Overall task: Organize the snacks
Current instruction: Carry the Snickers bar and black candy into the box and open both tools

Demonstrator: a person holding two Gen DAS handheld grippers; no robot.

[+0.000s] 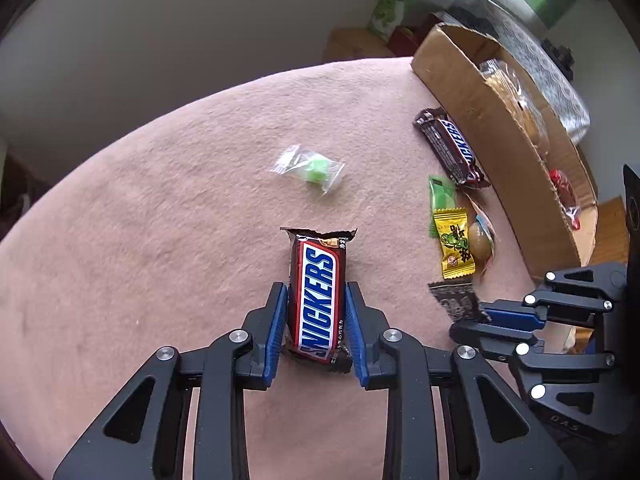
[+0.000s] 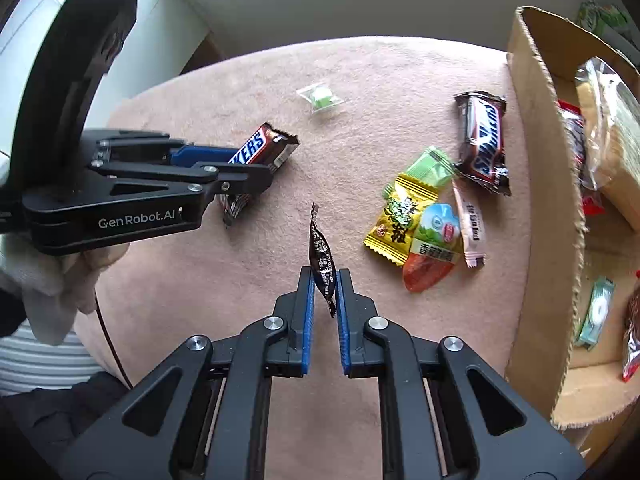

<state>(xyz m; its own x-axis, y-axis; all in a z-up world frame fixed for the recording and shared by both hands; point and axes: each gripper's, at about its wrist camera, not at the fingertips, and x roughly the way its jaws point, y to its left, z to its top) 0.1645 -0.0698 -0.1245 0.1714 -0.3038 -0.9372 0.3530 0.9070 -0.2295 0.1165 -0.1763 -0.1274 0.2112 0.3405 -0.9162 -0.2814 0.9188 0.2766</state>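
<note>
Two hand-held grippers each grasp a snack above the pink tabletop (image 1: 140, 208). Clamped between the left hand-held gripper (image 1: 316, 320) pads is a Snickers bar (image 1: 318, 300), label up. Pinched on edge in the right hand-held gripper (image 2: 324, 292) is a dark candy wrapper (image 2: 322, 256). Ahead and to its right lie a second Snickers bar (image 2: 484, 140), a yellow candy (image 2: 396, 216) and a jelly cup (image 2: 432, 248), just beside the cardboard box (image 2: 540, 160). Farther ahead sits a clear-wrapped green candy (image 2: 322, 98).

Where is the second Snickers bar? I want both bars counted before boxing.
In the right wrist view, the loose Snickers bar lies on the pink cloth, right side, beside the cardboard box wall, just beyond the green candy.
</note>
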